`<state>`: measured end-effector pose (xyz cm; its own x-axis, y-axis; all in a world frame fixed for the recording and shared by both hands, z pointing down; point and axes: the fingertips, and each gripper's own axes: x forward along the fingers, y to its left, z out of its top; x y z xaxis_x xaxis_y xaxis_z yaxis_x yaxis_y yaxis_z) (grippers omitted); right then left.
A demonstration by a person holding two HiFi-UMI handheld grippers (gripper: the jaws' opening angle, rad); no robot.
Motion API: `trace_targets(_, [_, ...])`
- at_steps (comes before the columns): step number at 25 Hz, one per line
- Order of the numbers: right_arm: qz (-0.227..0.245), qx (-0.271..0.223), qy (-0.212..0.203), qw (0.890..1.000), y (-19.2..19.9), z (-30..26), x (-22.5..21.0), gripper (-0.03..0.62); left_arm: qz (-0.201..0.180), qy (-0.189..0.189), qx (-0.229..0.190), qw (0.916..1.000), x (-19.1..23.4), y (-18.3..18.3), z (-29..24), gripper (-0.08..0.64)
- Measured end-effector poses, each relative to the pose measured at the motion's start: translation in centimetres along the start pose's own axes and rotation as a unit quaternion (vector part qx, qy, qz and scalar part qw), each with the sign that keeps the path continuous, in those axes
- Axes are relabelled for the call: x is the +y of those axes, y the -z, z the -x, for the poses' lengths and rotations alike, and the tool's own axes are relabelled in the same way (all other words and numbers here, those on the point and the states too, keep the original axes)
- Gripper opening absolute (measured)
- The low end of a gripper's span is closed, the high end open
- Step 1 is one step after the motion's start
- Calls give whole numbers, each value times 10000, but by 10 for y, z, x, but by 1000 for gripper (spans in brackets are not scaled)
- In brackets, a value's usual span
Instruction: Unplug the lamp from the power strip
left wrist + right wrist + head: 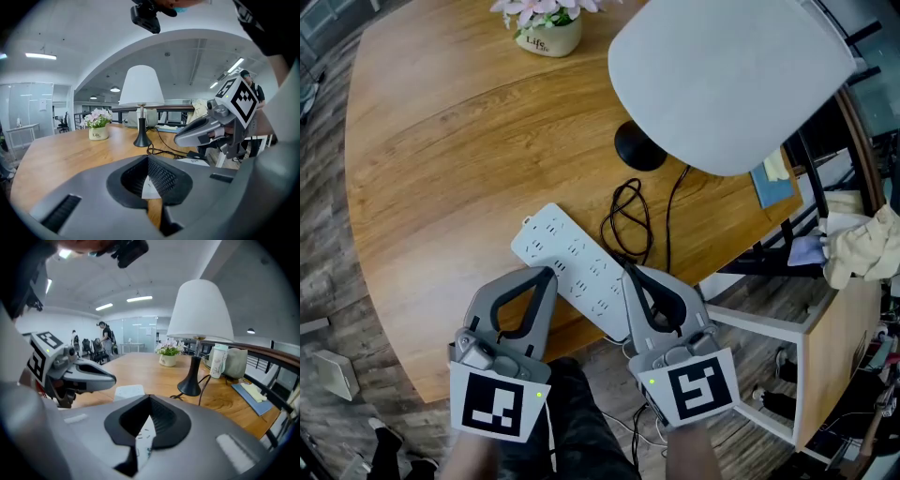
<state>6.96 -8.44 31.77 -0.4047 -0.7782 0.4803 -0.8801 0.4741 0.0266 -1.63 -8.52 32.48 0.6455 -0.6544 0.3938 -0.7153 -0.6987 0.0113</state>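
Lined up for the unplugging.

The left tool (pixel 546 275), jaws pressed together on nothing, rests against the white power strip (pixel 567 258) near the front edge of the tabletop (pixel 441 169), probably to steady it. The right tool (pixel 629 272), likewise closed and empty, sits where the black cord (pixel 628 217) reaches the strip, hiding the plug. The white-shaded lamp (pixel 731 80) stands beyond.
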Motion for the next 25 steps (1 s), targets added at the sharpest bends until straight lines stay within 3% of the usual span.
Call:
trace_targets(3, [-173, -374, -113, 9991, -11, 12, 0, 8, 435, 83, -95, 9990, 1, -6, 2, -5])
trace_targets(11, [-302, -865, -112, 9957, -32, 41, -4, 8, 858, 173, -686, 9938, 1, -39, 13, -5])
trace_targets(25, [-182, -1392, -298, 9897, -78, 94, 6, 8, 982, 144, -1291, 9866, -12, -104, 54, -5])
